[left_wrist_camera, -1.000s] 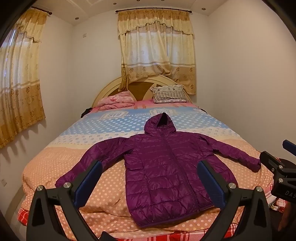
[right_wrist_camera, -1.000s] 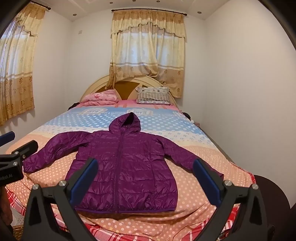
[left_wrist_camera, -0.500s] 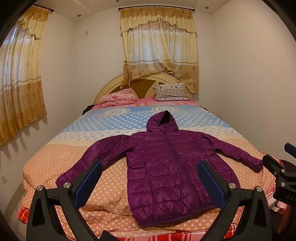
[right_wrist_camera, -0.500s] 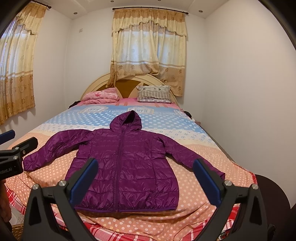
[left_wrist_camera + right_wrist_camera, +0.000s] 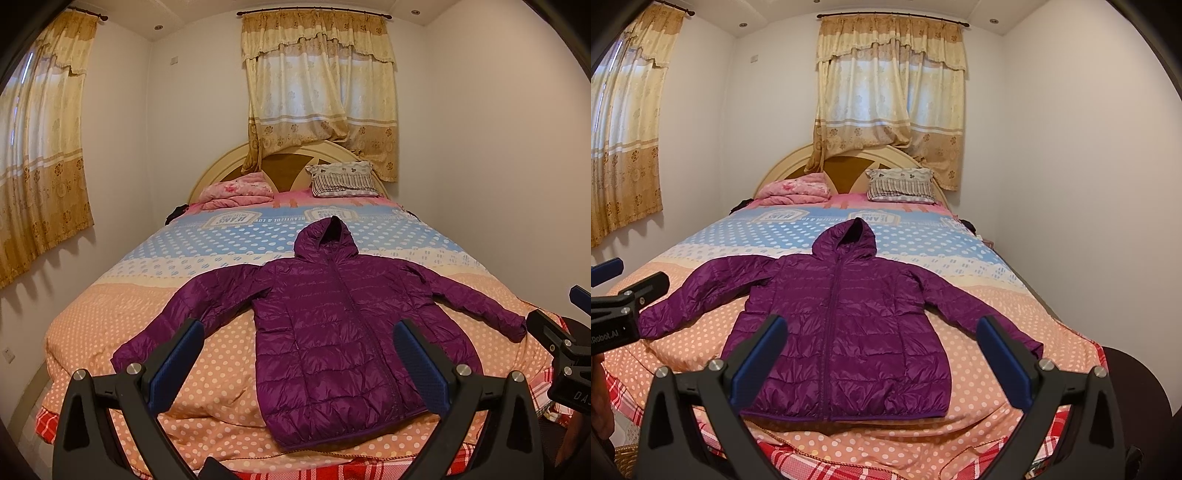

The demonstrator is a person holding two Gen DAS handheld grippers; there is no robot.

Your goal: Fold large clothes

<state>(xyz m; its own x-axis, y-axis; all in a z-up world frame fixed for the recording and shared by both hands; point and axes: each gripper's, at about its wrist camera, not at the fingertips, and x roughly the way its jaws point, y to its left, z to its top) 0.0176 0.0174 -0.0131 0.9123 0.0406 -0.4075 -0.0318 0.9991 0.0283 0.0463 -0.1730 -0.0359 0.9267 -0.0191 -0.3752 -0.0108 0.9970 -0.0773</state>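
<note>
Nearest you: your left gripper, jaws spread wide, nothing between its blue pads, held in the air short of the foot of the bed; your right gripper, likewise wide and holding nothing, level with it. Each shows at the edge of the other's view. Next: the bed, foot end, red checked sheet under an orange dotted cover. On that cover: one purple hooded jacket, puffy and quilted, laid flat with its front up and zipped, hem toward you, hood pointing to the headboard, left sleeve and right sleeve both spread out to the sides. Beyond: blue dotted band of the cover, pink folded blanket, striped pillow, curved headboard, curtains. Task status, as you can judge it: jacket is spread and ready, no fold made yet. Left to do: both sleeves in, then body folded.
</note>
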